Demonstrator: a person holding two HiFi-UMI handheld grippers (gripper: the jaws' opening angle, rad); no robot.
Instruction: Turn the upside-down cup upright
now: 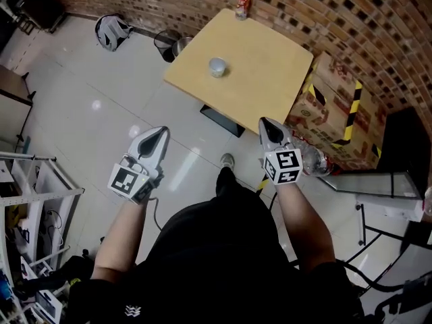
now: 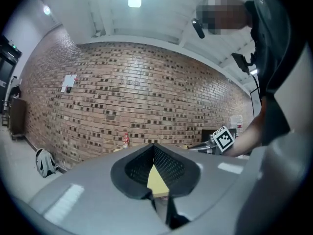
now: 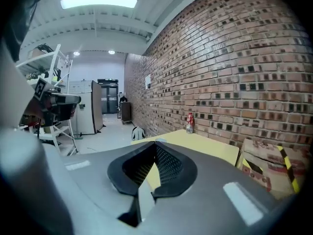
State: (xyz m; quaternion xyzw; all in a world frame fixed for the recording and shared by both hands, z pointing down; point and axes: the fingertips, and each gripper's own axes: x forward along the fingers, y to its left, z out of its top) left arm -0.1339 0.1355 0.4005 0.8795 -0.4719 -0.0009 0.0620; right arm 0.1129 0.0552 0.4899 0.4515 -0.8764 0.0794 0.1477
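Note:
A small pale cup stands on the square yellow table against the brick wall, well ahead of both grippers. From here I cannot tell which way up it is. My left gripper is held over the floor short of the table, its jaws together with nothing between them. At the same distance from the table my right gripper is also shut and empty. In the left gripper view the jaws of the left gripper meet, with a strip of table showing behind. The right gripper points at the table.
A red bottle stands at the table's far edge. Cardboard boxes with yellow-black tape sit right of the table. Two bins and a grey bag lie on the floor to its left. Shelving stands at the left.

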